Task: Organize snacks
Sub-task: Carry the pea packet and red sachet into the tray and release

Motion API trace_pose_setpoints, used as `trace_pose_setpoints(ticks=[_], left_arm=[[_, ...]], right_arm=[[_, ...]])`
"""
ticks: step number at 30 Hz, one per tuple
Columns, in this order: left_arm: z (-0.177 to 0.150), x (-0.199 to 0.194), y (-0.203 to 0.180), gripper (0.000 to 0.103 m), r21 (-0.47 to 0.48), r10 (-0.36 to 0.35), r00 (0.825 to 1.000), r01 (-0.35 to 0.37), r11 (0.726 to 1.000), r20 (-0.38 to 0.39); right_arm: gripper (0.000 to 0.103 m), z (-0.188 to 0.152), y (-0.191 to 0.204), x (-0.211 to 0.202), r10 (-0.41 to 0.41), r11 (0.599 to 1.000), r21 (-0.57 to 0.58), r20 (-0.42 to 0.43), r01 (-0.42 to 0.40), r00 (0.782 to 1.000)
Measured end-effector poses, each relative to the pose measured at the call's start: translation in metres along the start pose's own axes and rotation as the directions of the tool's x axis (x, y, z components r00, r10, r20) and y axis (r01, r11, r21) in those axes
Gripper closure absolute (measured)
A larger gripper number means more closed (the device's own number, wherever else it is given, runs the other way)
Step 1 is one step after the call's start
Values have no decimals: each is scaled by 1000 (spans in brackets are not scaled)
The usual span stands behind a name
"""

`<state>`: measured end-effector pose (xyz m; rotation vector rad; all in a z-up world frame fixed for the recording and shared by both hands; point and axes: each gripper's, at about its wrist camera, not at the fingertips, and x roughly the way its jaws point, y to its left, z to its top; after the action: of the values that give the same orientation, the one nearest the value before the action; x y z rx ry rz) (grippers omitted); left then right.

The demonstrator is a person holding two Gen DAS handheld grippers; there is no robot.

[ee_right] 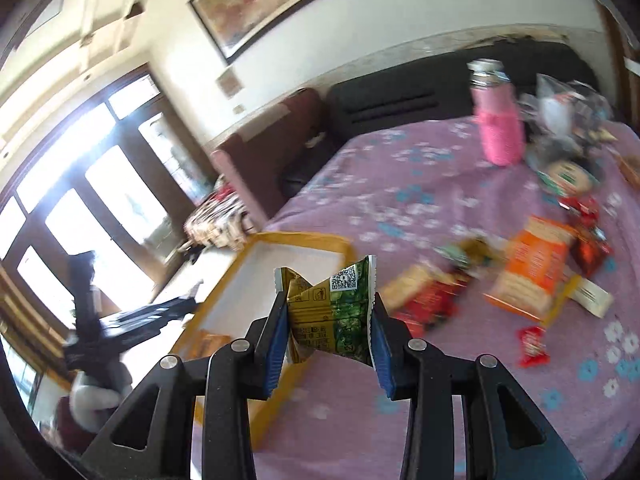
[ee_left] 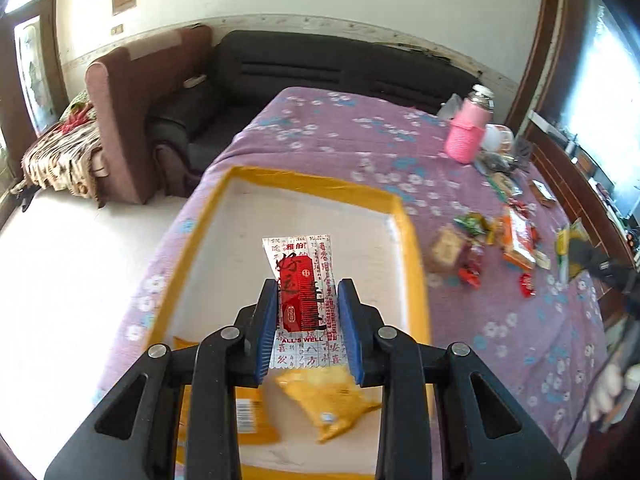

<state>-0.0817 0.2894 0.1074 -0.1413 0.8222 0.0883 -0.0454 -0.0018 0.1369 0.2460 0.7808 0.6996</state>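
My left gripper [ee_left: 308,312] is shut on a white and red snack packet [ee_left: 305,292] and holds it above the yellow-rimmed box [ee_left: 320,184]. Yellow snack packs [ee_left: 324,400] lie in the box's near end. My right gripper [ee_right: 330,316] is shut on a green and gold snack packet [ee_right: 332,312], held above the purple cloth by the box's right wall [ee_right: 304,238]. Loose snacks [ee_right: 532,272] lie scattered on the cloth to the right. The left gripper [ee_right: 132,320] shows blurred at left in the right wrist view.
The table has a purple flowered cloth [ee_left: 340,132]. A pink bottle [ee_left: 468,132] and bags stand at its far right. A black sofa [ee_left: 320,64] and a brown armchair [ee_left: 128,120] stand behind. Wooden furniture [ee_left: 580,184] runs along the right.
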Motion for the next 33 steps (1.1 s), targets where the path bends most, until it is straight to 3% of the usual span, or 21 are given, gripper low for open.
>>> trace_pose_setpoints(ticks=[4,8,14,21,25,29,33], left_arm=[[6,11,27,75,-8,41,999,-41,999,-8],[8,39,52,75,-45,33,998,-36,998,-62],[-5,80,76,75,-105,-2,989,-14,994,-150],[-8,83,87,73,-161,-54,986,28,986,-158],[-7,74,91,69,-195,-72,985,40,980,-156],[-4,50,88,47,-231,-66,992,39,972,-110],[-4,13,75,38,-274,-85,996,77,959,-16]], right_arm=[[65,19,60,51,116,992,-22,-134,-120,984],[65,5,94,120,129,989,-31,-264,-142,956],[65,-30,108,202,98,993,-28,-390,-118,916],[62,-44,108,237,78,993,-42,-446,-108,891],[59,-44,106,233,94,993,-22,-437,-115,894],[54,-32,101,211,95,993,-29,-388,-115,917],[50,-21,88,168,101,993,-21,-313,-114,944]])
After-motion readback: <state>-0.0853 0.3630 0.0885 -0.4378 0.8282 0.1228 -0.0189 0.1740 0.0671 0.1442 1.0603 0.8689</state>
